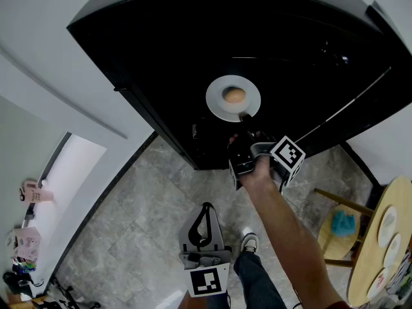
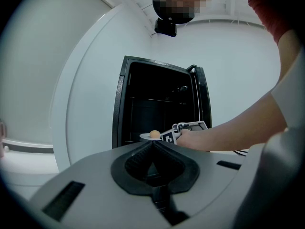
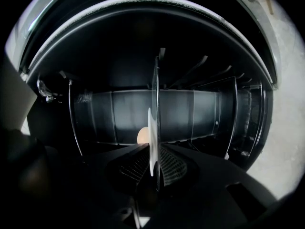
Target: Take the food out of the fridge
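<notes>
Right gripper is pinched onto the rim of the plate with food at the open fridge, left gripper closed up, holding nothing.

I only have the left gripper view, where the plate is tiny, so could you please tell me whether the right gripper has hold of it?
Observer: Yes; the right gripper view shows the right gripper closed on the rim of the plate.
Operator: Is the food near that rim?
Observer: No; in the head view the tan food sits at the plate's middle.
Operator: Anywhere to set it?
Observer: A wooden table bearing plates stands at the person's right.
</notes>
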{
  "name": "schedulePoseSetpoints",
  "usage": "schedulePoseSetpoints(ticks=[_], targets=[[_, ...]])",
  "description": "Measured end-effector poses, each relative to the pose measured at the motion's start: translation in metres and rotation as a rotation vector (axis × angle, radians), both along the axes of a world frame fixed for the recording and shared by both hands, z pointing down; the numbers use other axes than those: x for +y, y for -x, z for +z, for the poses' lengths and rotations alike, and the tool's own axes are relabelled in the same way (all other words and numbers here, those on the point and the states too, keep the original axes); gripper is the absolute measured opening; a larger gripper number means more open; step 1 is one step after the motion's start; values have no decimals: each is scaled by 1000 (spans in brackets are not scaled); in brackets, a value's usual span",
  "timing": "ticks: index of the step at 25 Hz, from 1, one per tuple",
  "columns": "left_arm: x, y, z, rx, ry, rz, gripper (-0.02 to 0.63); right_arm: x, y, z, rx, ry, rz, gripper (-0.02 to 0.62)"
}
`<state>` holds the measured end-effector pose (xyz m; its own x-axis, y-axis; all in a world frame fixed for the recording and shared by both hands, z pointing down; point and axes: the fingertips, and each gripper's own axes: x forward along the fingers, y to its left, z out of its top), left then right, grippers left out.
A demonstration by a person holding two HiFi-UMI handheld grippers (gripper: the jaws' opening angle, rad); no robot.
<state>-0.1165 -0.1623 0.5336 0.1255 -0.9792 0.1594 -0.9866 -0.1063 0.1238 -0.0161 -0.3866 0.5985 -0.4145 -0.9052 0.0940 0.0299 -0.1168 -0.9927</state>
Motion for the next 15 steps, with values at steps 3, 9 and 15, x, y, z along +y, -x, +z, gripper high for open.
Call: schedulePoseSetpoints(ticks=[3, 9, 15], targets=[[0, 0, 1, -3, 3, 3, 14, -1, 0, -2, 1, 6, 5, 59], [0, 0, 1, 2, 3, 0, 14, -2, 0, -2, -12, 20, 11, 37], [0, 1, 0, -3, 0, -2, 14, -2, 0, -4, -21, 22, 14, 36]])
